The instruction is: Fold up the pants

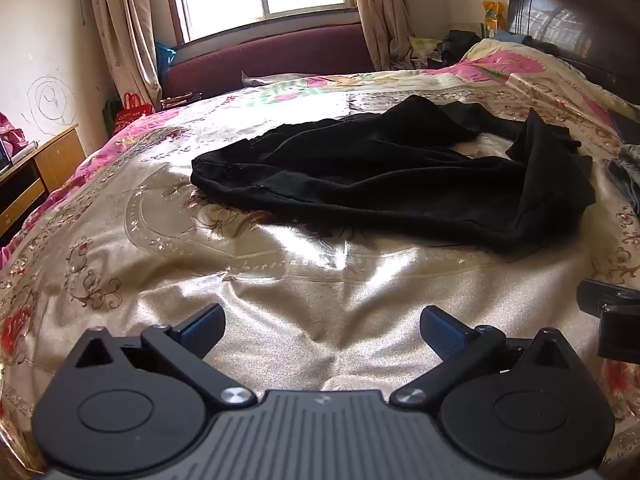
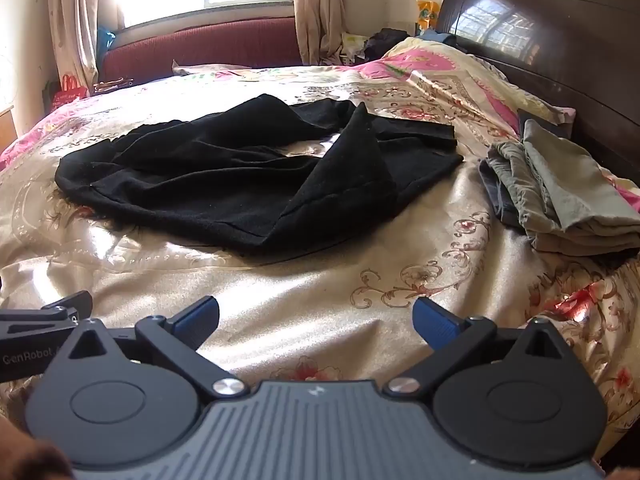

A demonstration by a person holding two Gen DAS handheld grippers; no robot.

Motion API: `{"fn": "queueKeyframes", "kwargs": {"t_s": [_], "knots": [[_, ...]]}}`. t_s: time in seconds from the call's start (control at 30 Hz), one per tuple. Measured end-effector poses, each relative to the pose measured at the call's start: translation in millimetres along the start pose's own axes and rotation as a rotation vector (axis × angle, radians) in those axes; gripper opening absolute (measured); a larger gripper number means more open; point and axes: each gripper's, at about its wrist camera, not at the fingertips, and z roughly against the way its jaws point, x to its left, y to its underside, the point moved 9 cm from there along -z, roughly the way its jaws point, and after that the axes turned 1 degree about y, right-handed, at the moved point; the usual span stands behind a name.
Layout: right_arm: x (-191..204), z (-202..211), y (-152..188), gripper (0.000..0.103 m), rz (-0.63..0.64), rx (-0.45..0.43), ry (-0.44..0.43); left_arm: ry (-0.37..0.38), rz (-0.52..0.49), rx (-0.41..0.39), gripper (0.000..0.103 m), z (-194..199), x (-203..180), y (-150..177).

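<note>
The left claw point(image 1: 322, 330) is hovering spread wide and empty at the bottom of its frame; the black pants point(image 1: 360, 172) are lying crumpled mid-frame on the satin bedspread point(image 1: 280, 292). The right claw point(image 2: 316, 320) is hovering likewise, spread and empty. Pinching the slippery cover along with the pants would likely be dragging both, spoiling the fold

Ahead of me the black pants point(image 1: 360, 176) point(image 2: 224, 176) lie rumpled and unfolded on the bed's middle, 1 flap turned up toward the headboard side.
</note>
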Motion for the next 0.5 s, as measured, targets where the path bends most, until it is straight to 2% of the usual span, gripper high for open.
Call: {"fn": "queueKeyframes", "kwargs": {"t_s": [0.27, 0.5], "knots": [[1.9, -0.9, 1.3, 0.102, 0.003, 0.006, -0.001, 0.005, -0.023, -0.01, 0.103, 2.0, -6.1, 5.1], [7.3, -2.0, 0.8, 0.102, 0.021, 0.014, -0.005, 0.013, -0.01, 0.012, 0.103, -0.8, -2.9, 2.8]]}}
